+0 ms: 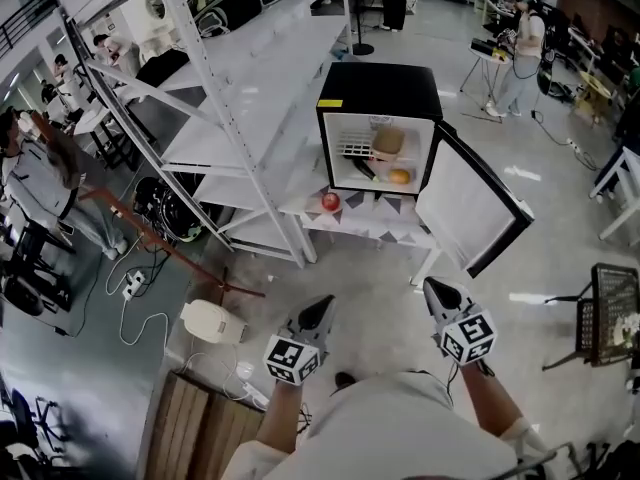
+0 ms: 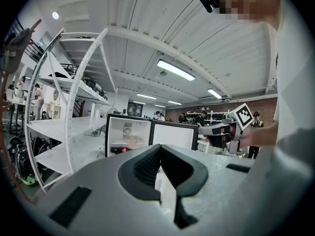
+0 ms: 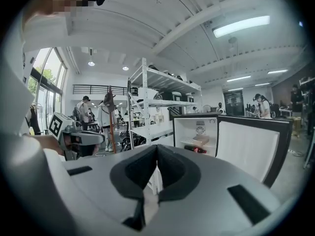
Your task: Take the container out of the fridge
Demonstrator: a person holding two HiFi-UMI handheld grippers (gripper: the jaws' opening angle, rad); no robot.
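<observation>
A black mini fridge (image 1: 378, 86) stands on a low white table (image 1: 352, 226), its door (image 1: 470, 208) swung open to the right. On its upper shelf sits a tan container (image 1: 388, 142), with an orange fruit (image 1: 399, 176) and a dark item below it. Both grippers are held well short of the fridge, over the floor. My left gripper (image 1: 325, 304) and right gripper (image 1: 430, 286) point toward it with jaws shut and nothing between them. The left gripper view shows the fridge (image 2: 127, 132) ahead, and the right gripper view shows the fridge (image 3: 199, 132) and the container (image 3: 202, 138).
A red apple (image 1: 330, 201) lies on the table left of the fridge. White metal shelving (image 1: 225, 98) runs along the left. A wooden crate (image 1: 195, 423) and a white appliance (image 1: 212, 321) with cables sit on the floor at lower left. People stand further off.
</observation>
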